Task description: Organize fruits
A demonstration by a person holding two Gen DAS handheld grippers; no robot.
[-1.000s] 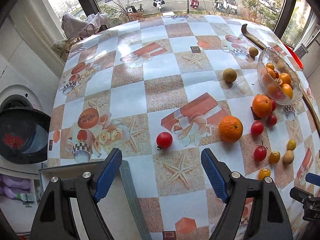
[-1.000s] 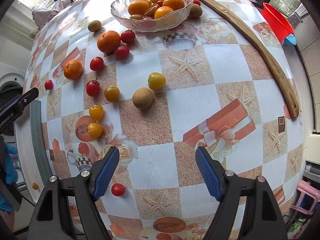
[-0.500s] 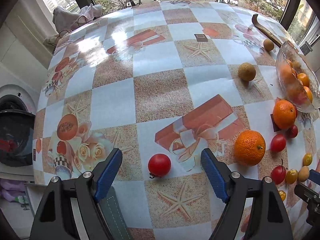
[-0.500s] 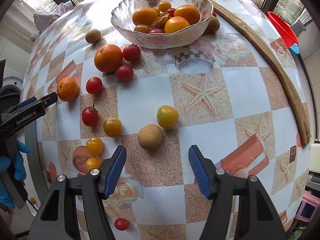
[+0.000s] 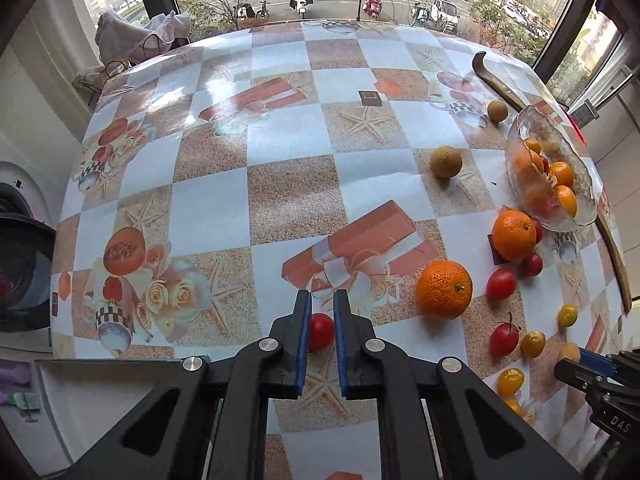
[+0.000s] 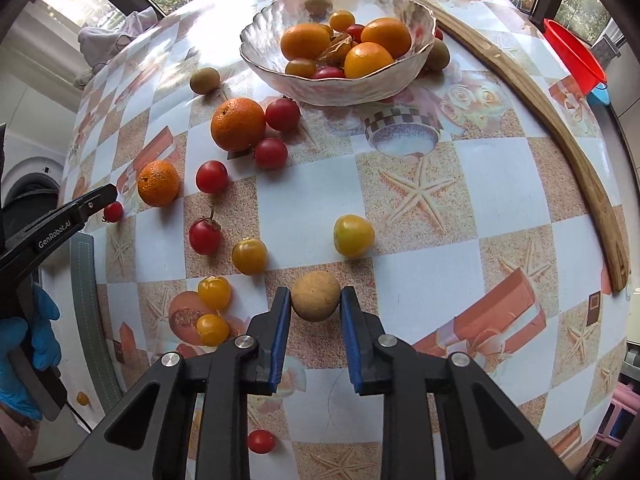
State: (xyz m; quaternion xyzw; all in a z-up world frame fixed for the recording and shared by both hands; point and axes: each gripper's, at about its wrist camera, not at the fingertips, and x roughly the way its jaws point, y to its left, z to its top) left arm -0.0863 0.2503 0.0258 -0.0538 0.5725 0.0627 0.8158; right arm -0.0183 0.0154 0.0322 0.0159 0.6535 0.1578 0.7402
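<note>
We hold two black tongs with blue pads over a round table (image 5: 280,196) covered in a checked cloth printed with starfish and gift boxes.

Our left tongs (image 5: 320,300) are pressed onto a small red tomato (image 5: 321,331) at the table's near edge; both pads touch its sides. From the right camera the same tomato (image 6: 113,212) sits at the tip of the left tongs (image 6: 102,196), just beside a small orange (image 6: 158,183).

Our right tongs (image 6: 315,294) are closing on a round tan fruit (image 6: 316,296) that rests on the cloth. The left pad touches it and the right pad is at its edge. We cannot tell whether it has left the cloth.

A glass bowl (image 6: 276,76) stands at the far side, already holding oranges and small tomatoes. Loose fruit lies between bowl and tongs: a larger orange (image 6: 238,124), several red tomatoes and several yellow ones, one yellow tomato (image 6: 354,235) just beyond the tan fruit. A curved wooden strip (image 6: 560,128) lies along the right rim. A hand in a blue glove (image 6: 28,344) holds the left tongs.
</note>
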